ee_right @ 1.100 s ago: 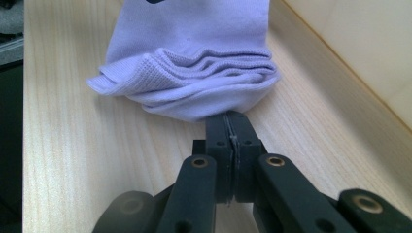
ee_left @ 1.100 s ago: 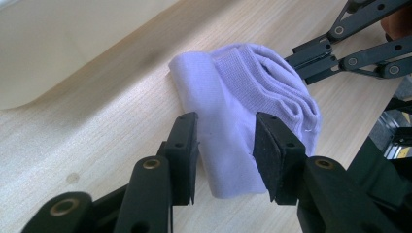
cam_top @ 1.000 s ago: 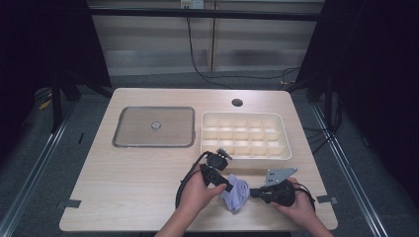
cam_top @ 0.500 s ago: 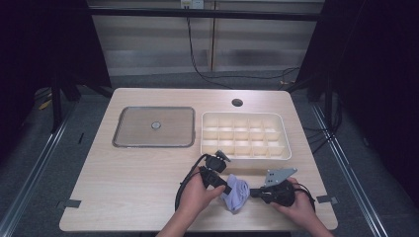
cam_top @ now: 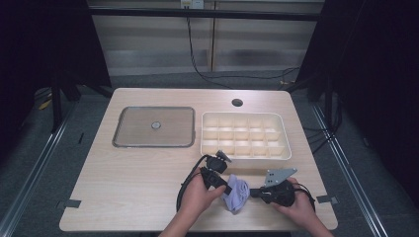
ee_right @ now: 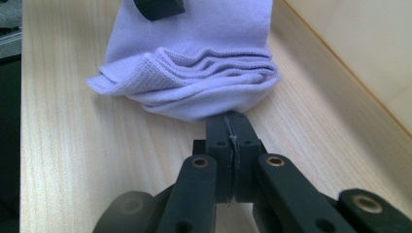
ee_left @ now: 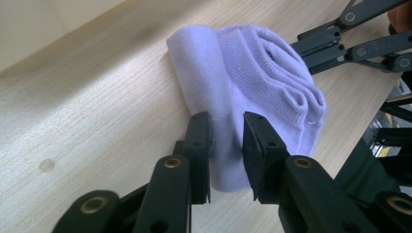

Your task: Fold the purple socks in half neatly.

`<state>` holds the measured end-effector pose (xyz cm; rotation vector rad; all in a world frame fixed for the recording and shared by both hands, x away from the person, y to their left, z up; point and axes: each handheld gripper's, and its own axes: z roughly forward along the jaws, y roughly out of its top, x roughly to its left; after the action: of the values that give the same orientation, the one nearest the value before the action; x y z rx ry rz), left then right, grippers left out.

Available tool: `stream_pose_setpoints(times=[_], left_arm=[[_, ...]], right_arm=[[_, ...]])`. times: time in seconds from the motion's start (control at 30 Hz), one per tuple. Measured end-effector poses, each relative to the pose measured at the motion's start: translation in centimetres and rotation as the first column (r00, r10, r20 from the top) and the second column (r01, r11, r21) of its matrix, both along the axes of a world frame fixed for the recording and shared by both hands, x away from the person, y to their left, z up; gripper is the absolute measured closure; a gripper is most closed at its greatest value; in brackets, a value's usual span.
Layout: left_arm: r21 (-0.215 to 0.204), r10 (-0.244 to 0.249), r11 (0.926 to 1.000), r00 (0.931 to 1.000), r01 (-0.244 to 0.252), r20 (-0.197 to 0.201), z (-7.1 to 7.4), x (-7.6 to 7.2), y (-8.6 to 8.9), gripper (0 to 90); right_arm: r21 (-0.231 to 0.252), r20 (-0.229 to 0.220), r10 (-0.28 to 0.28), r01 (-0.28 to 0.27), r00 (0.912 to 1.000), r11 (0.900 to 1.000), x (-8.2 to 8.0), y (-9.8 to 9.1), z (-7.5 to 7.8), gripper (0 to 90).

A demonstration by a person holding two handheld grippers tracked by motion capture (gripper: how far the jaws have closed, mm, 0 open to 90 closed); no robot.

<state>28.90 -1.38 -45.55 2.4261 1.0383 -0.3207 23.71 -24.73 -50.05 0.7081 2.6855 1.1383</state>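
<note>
A small lilac sock (cam_top: pixel 236 193) of fine ribbed knit lay bunched on the pale wood-grain bench (cam_top: pixel 138 173) near its front edge, between the two hands. Its cuff was folded into soft stacked layers, and one rounded, smooth lobe pointed toward the left gripper (ee_left: pixel 226 133). That gripper's flat black jaws, carried on bolted metal links, straddled this lobe; they had just been closing on it, and the pads stood against the fabric on both sides, pinching it. The right gripper (ee_right: pixel 233 124) had its jaws pressed tight together, with the sock's folded edge nipped at their tips. Behind the hands stood a cream plastic tray (cam_top: pixel 243 157) divided into square compartments, and to its left lay a flat rectangular grey lid (cam_top: pixel 154 127) with a small round knob. Compared with a second earlier, the hands and sock lay in the same spot; only the left jaws had narrowed around the cloth.
</note>
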Motion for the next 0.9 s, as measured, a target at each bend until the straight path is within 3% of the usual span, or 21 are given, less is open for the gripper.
stream_pose_setpoints(times=[0.4, 0.9], left_arm=[[0.003, -0.007, 1.0, 0.9999, 0.007, -0.014, 0.06, -0.21, -0.21, 81.6], [-0.014, 0.004, 0.9999, 0.9998, -0.004, -0.021, 0.41, -0.11, -0.27, 82.8]], right_arm=[[-0.004, 0.002, 0.001, -0.001, 1.0, 1.0, -0.04, -0.01, 0.02, 88.9], [-0.006, 0.003, 0.0, 0.0, 1.0, 1.0, -0.1, -0.06, 0.05, 88.8]])
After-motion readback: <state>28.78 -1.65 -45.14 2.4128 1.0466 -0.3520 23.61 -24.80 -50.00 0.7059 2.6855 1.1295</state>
